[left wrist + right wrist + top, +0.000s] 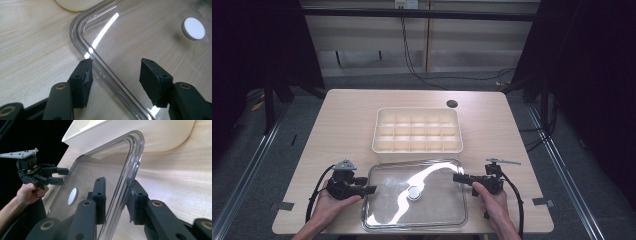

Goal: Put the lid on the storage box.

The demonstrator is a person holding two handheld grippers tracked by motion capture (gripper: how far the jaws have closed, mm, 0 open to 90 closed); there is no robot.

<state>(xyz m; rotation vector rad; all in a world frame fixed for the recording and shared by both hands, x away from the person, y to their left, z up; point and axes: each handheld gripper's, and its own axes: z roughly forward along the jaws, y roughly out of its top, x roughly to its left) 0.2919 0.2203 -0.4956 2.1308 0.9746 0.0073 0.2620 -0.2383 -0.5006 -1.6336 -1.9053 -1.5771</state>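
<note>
Both tongs (pixel 115 80) (pixel 117 200) astride lid (pixel 387 200) edges

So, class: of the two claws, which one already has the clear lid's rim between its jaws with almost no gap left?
The right claw: its jaws straddle the clear lid's right rim closely. The left claw stands wide open over the left rim.

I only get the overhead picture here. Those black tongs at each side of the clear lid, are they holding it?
Observer: Not yet. In the left gripper view, the left tongs stand open astride the lid's rim, neither pad touching.
Operator: And the other side?
Observer: The right tongs also straddle the clear lid, with gaps showing at both pads.
Operator: What's that white dot?
Observer: Up close it is a small round white knob raised on the lid.
</note>
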